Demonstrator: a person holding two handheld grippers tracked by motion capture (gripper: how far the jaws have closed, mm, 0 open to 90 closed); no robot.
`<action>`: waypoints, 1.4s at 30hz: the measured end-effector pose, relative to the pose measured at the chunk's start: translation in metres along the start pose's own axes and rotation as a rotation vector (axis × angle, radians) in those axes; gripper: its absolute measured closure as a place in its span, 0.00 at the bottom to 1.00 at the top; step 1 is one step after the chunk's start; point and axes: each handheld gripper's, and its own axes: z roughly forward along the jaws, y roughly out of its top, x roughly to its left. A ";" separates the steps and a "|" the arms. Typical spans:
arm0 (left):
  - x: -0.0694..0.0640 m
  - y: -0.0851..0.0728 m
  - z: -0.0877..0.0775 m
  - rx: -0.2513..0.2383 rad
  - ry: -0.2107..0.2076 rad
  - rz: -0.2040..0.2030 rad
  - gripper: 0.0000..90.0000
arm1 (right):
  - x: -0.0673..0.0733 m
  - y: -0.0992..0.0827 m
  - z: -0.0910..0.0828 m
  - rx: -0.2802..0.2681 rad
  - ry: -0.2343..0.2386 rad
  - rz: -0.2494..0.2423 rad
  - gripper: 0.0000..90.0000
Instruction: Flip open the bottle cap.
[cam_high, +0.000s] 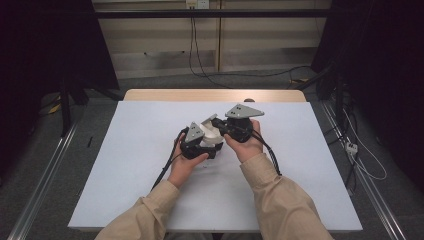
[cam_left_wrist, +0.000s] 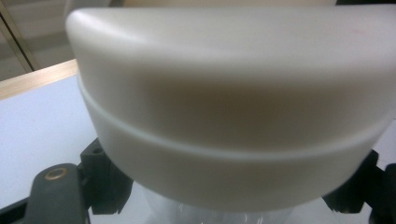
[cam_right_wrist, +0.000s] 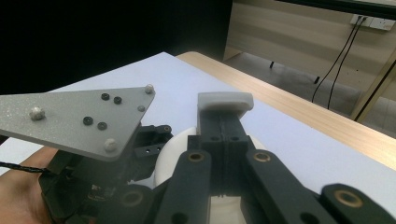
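Pale blue sheeting covers the counter (cam_high: 150, 165), with a strip of light wood showing at its far edge, and beyond that I see a grey floor, a beige wall panel with a socket and black cables trailing down, and dark curtains at both sides.

From my seat, the one thing on the counter is a white rounded container (cam_high: 212, 132), sitting between the two claws near the middle of the sheet. In the left gripper view it sits right against the camera: a cream lid over a slightly narrower body, with a thin seam between them (cam_left_wrist: 233, 116), and black jaws flanking it low on both sides. The left claw (cam_high: 202, 142) seems to hold it, but I cannot tell how firmly the jaws meet it.

The right claw (cam_right_wrist: 225, 116) has its jaws pressed together, gripping a small pale grey tab (cam_right_wrist: 225, 101) that stands above the white container. Beside it, to the left in that view, is the left claw's grey three-cornered plate (cam_right_wrist: 79, 116), and a hand (cam_right_wrist: 18, 186) beneath it.
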 end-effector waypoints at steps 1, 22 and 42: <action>0.000 0.000 0.000 0.001 0.000 0.001 0.21 | 0.000 0.000 0.001 0.000 0.001 -0.002 1.00; 0.001 0.000 0.000 0.001 -0.002 -0.002 0.21 | 0.001 0.007 0.008 -0.004 -0.004 -0.008 1.00; 0.000 0.000 0.000 0.001 0.003 0.005 0.21 | 0.002 0.013 0.014 -0.008 -0.009 -0.019 1.00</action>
